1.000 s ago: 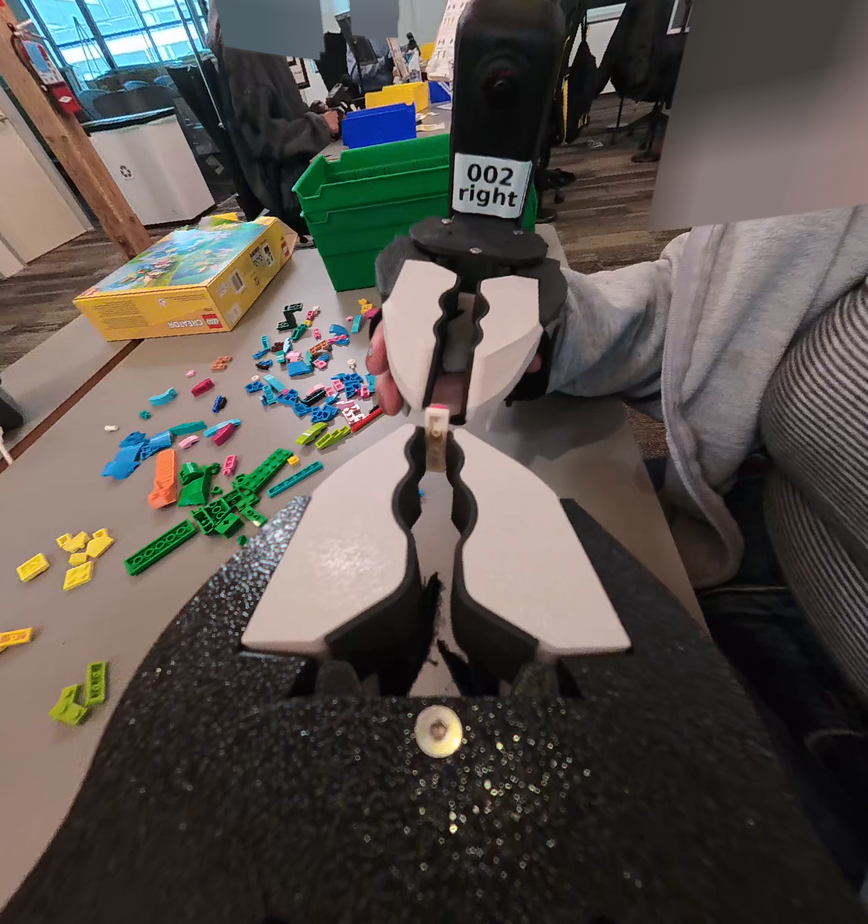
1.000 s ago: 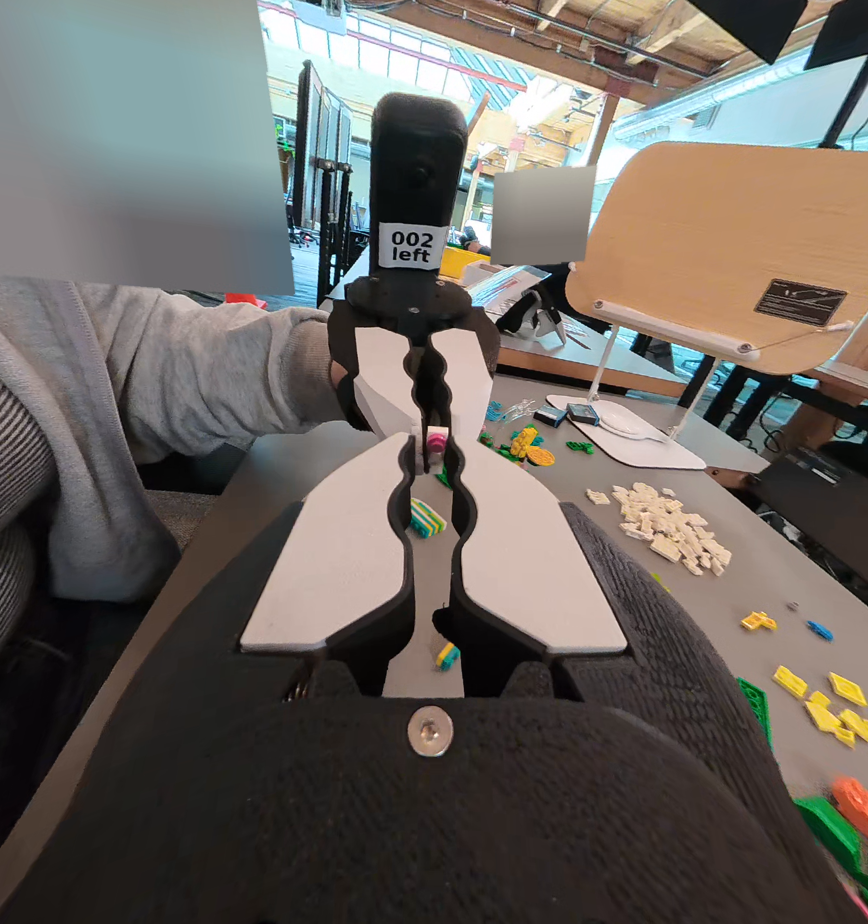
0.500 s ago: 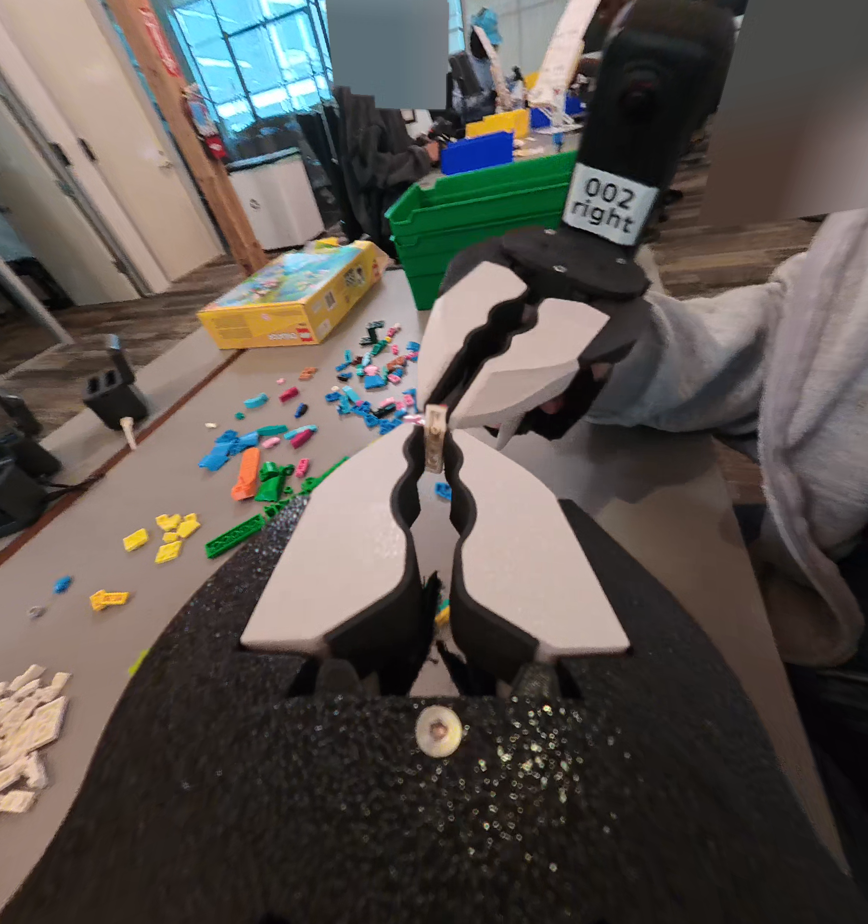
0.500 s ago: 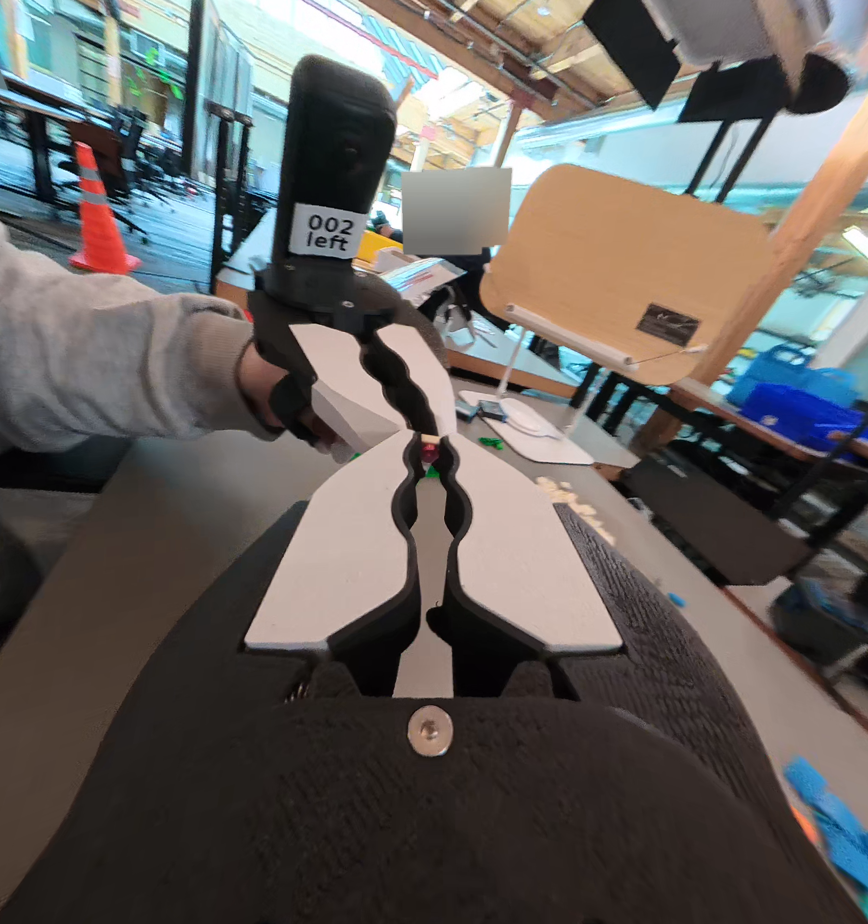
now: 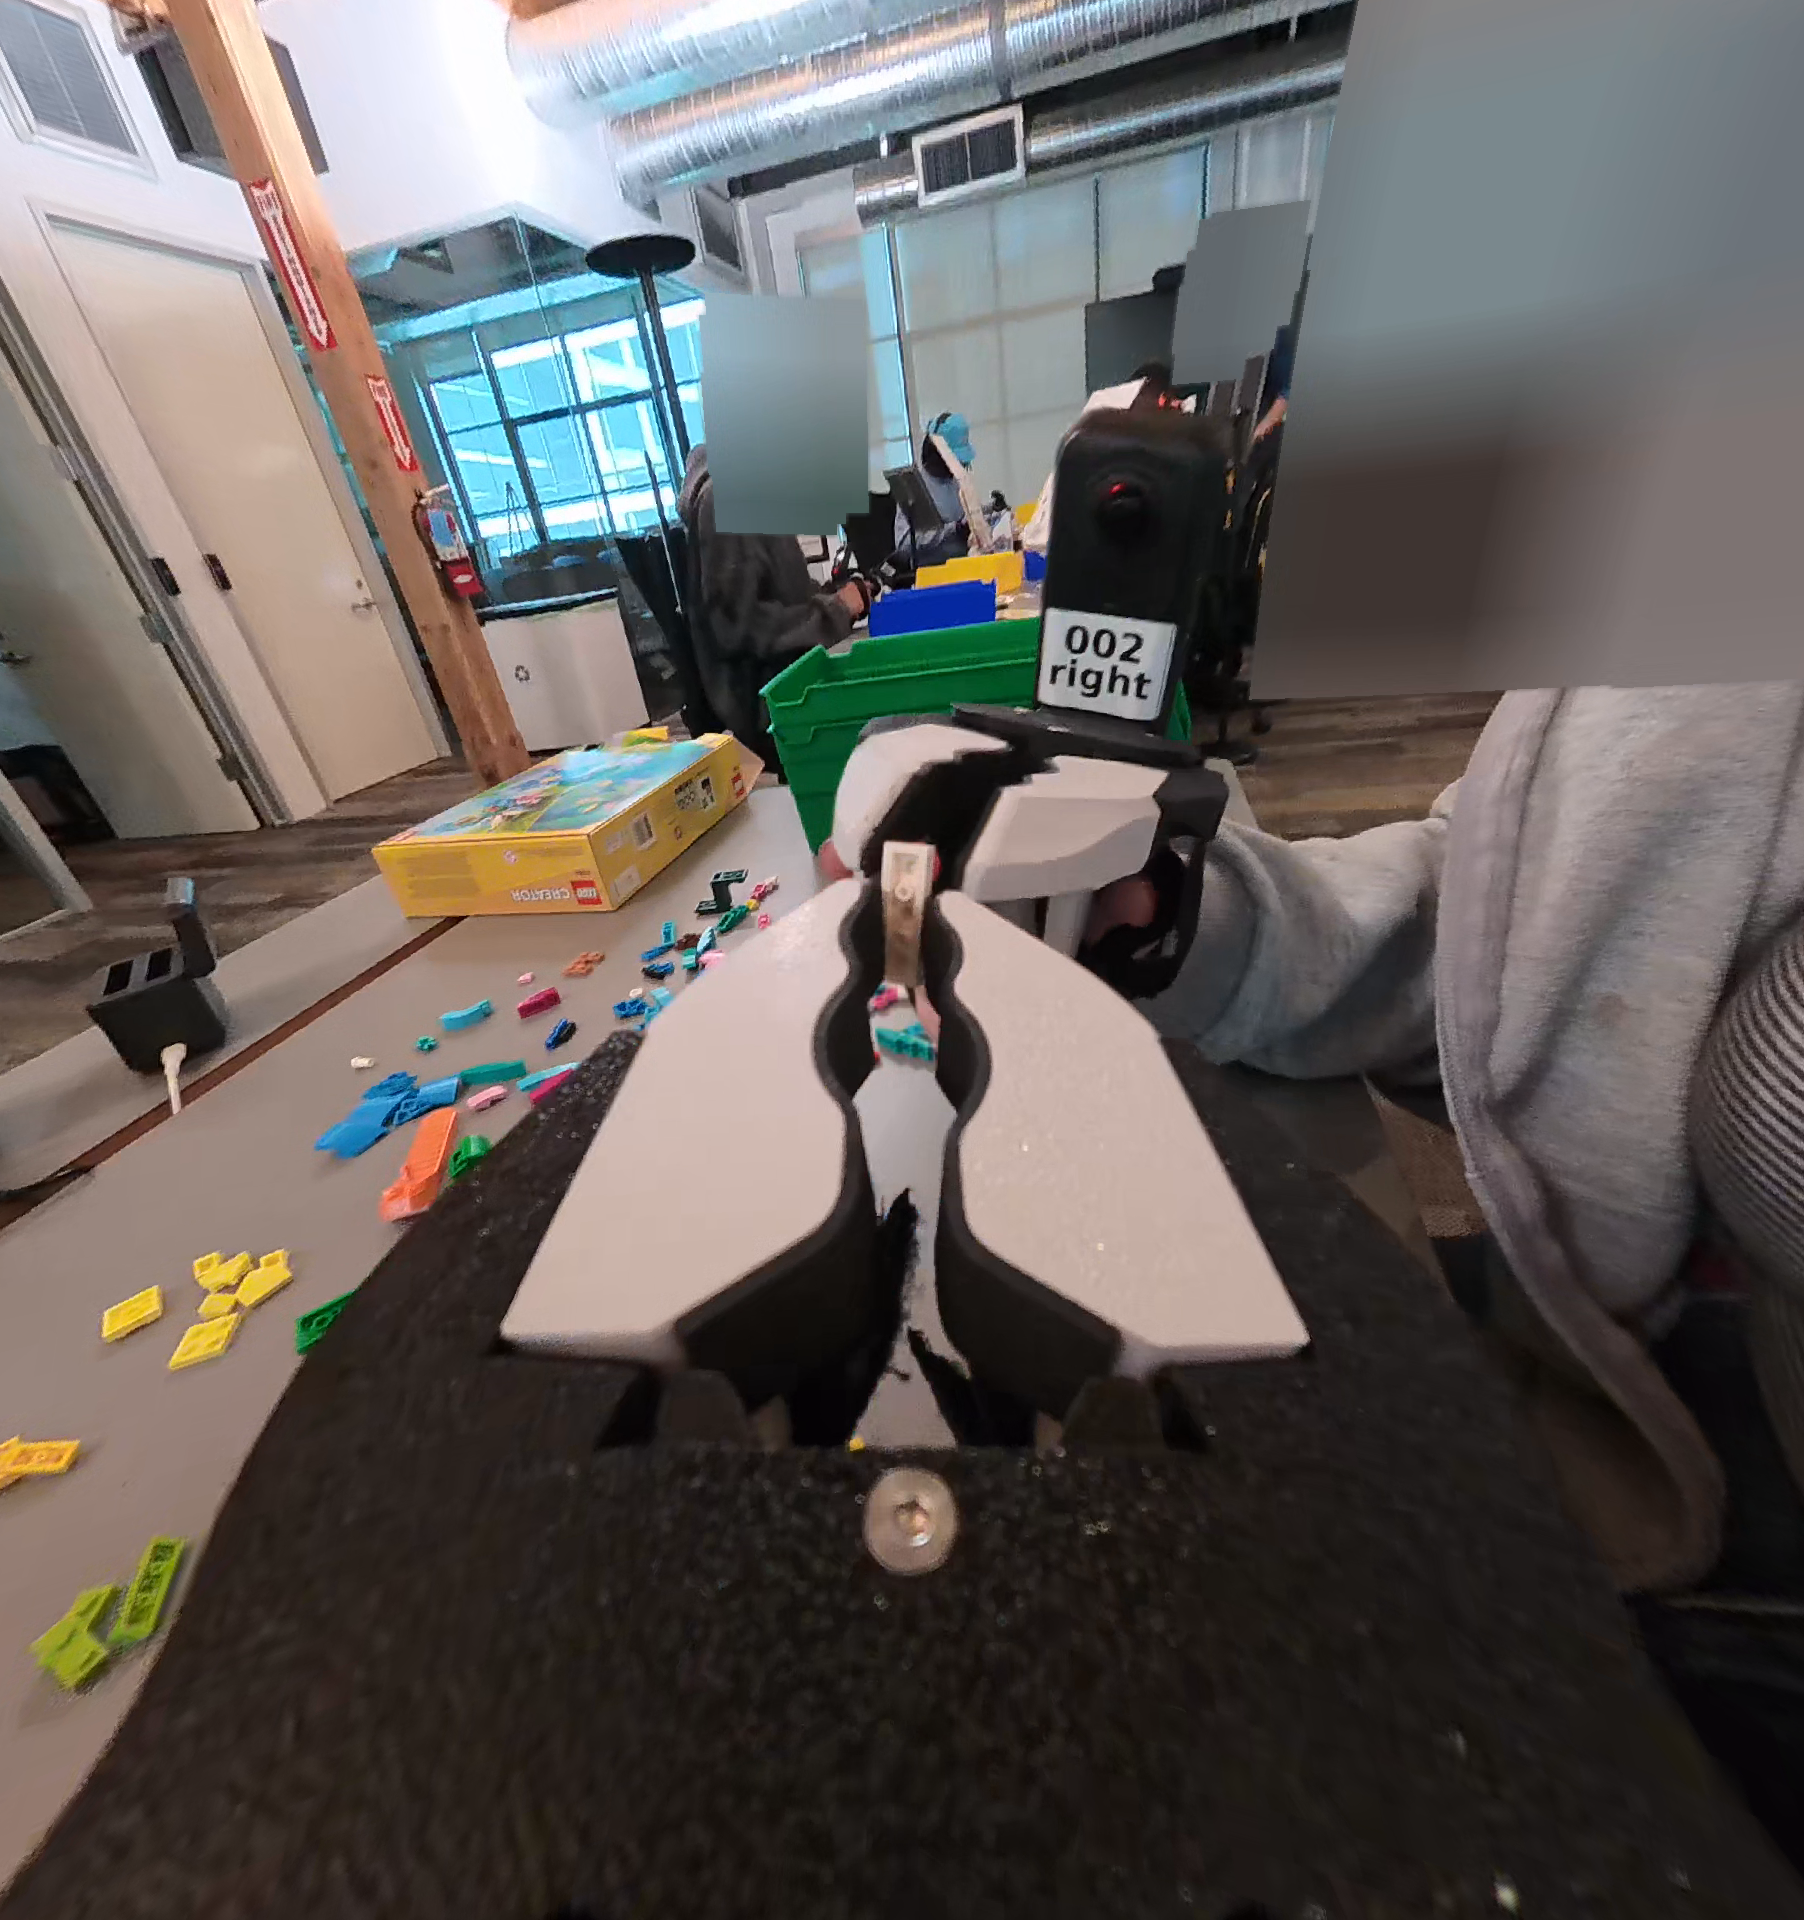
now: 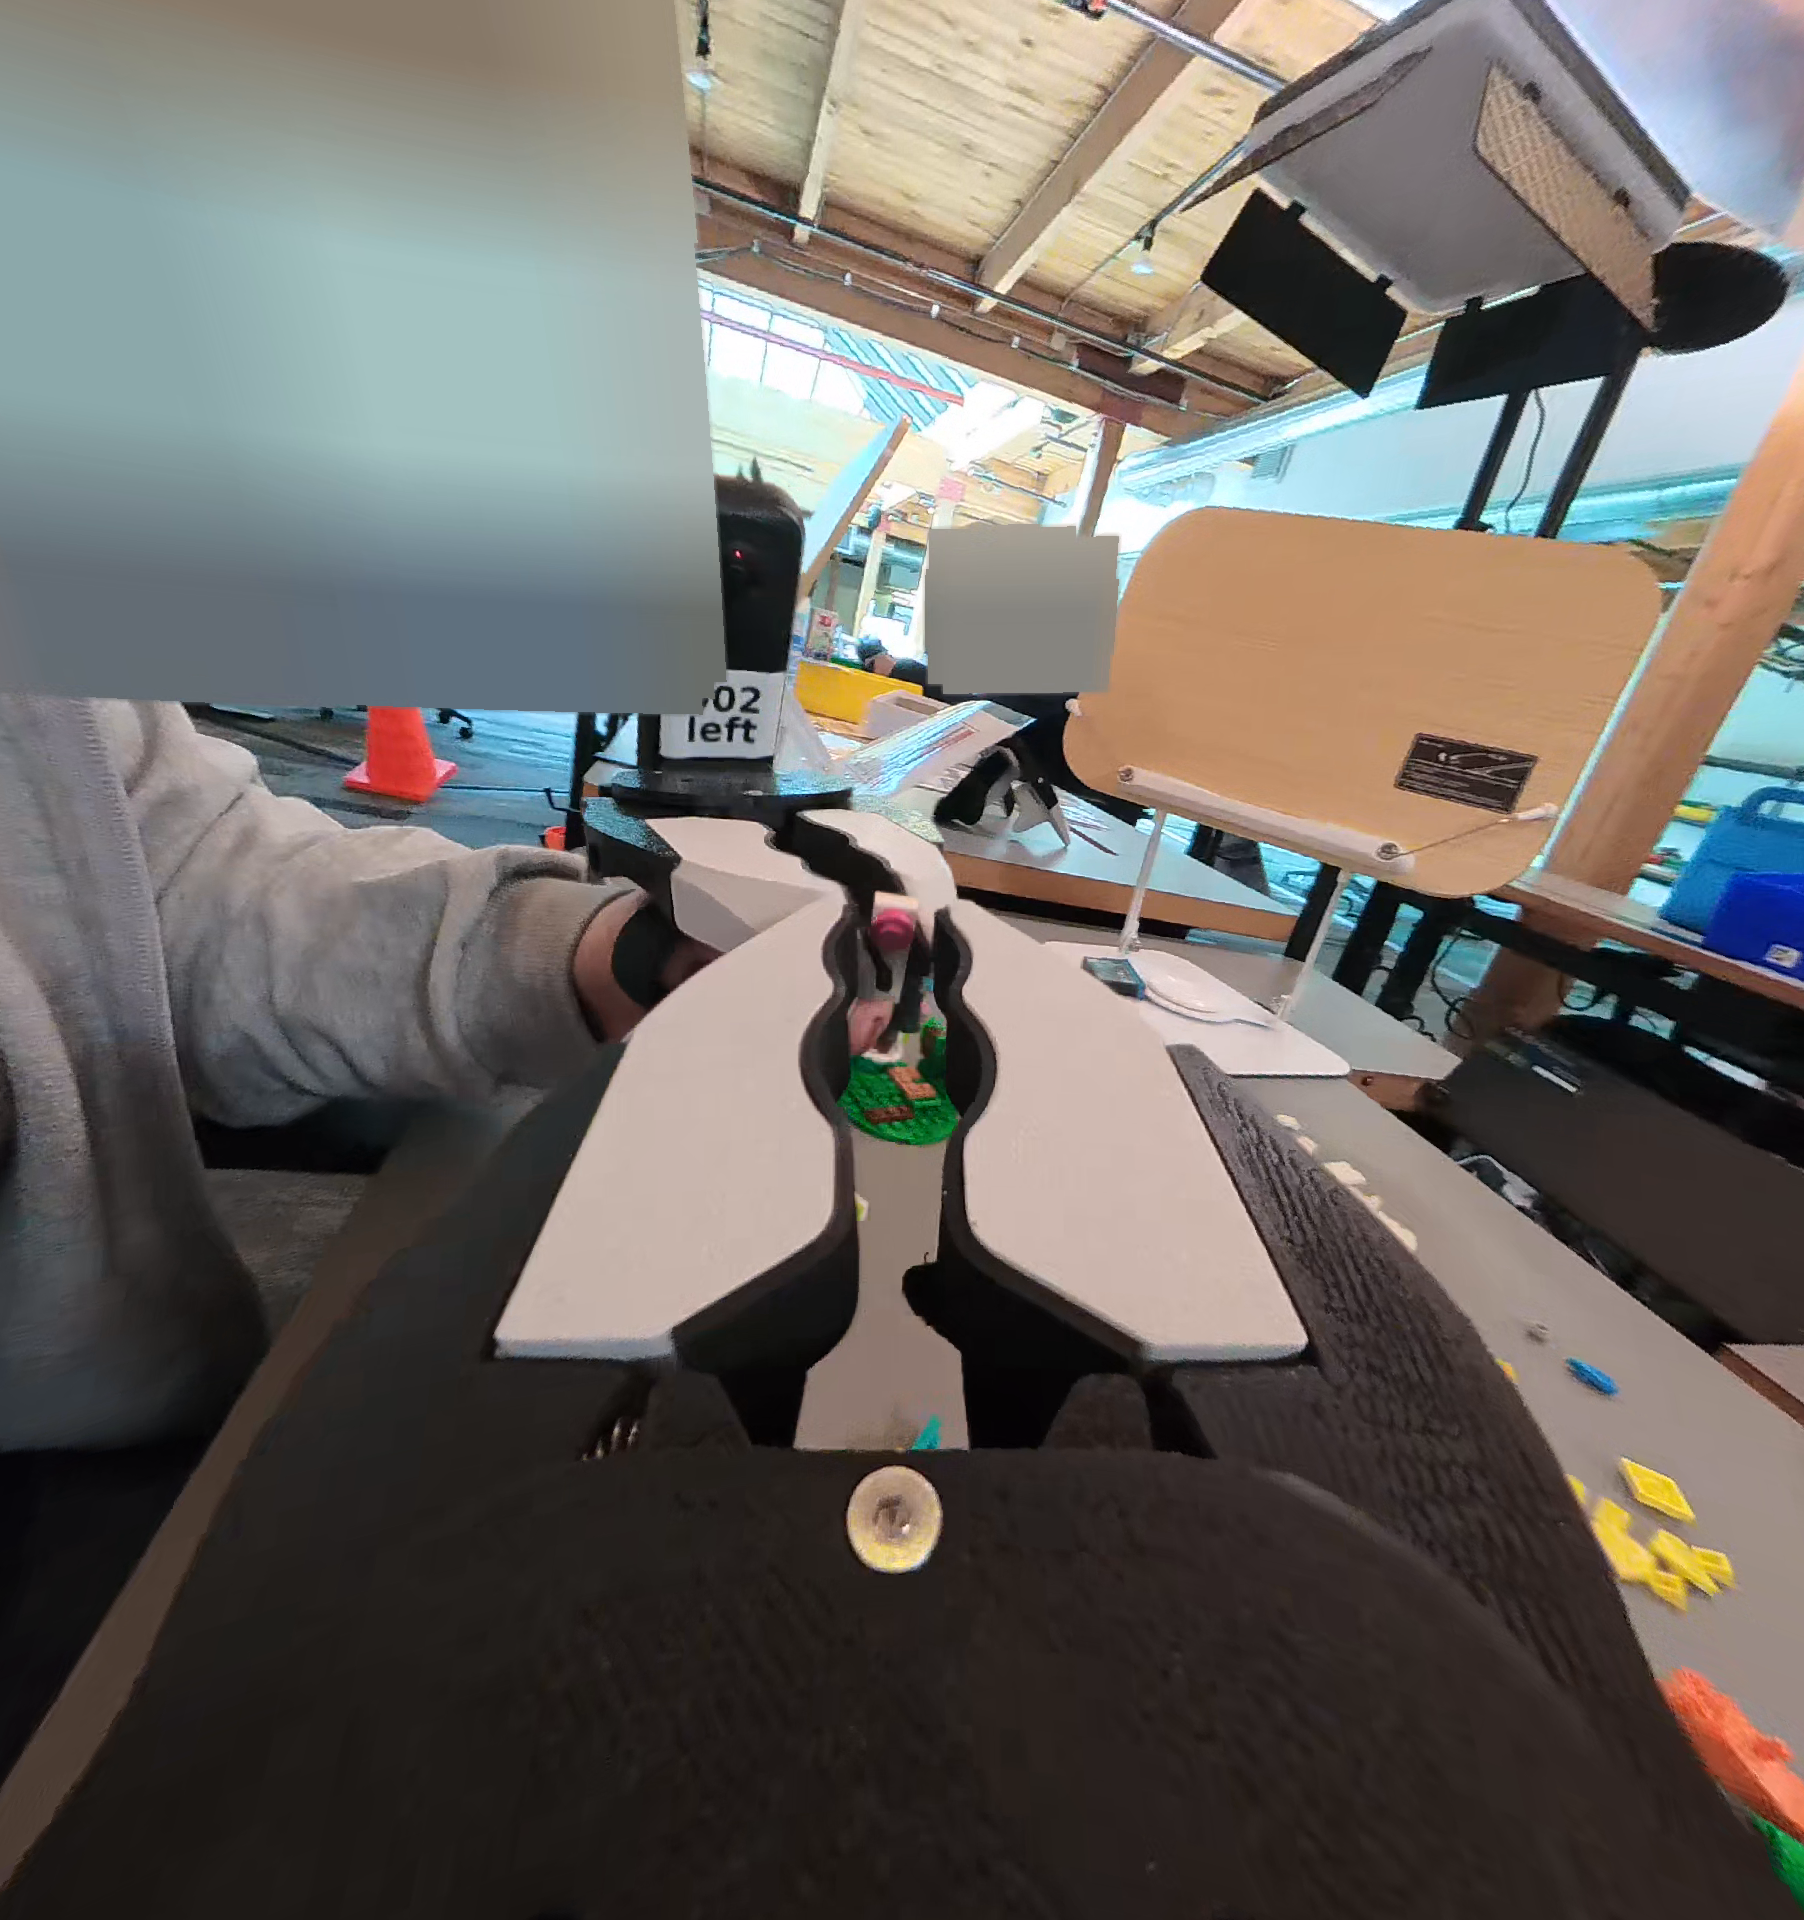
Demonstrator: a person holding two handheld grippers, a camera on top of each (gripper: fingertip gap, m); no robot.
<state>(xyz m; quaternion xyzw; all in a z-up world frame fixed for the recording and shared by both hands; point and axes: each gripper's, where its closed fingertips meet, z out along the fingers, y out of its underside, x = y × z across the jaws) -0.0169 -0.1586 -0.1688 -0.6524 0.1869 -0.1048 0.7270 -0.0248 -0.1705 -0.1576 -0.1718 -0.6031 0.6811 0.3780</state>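
Observation:
My left gripper (image 5: 903,906) is shut on a small tan plate (image 5: 905,883) and holds it upright above the grey table (image 5: 285,1143). My right gripper (image 6: 893,920) faces it tip to tip and also shows in the left wrist view (image 5: 908,831), turned on its side. A pink round stud (image 6: 890,925) sits on the plate's face (image 6: 896,902), between my right fingertips. There is a gap on each side of the stud, so the right gripper is open. The left gripper's white fingers (image 6: 742,883) show behind the plate.
Loose coloured bricks (image 5: 441,1101), yellow pieces (image 5: 223,1299), a yellow box (image 5: 565,831) and green bins (image 5: 898,696) lie on the left side. A green baseplate build (image 6: 898,1101) sits below the grippers. A wooden board stand (image 6: 1376,707) is at the right.
Both grippers have tilted upward and the right one has rolled sideways. The right fingers were shut on the pink stud and have since spread off it. The left hold on the plate is unchanged.

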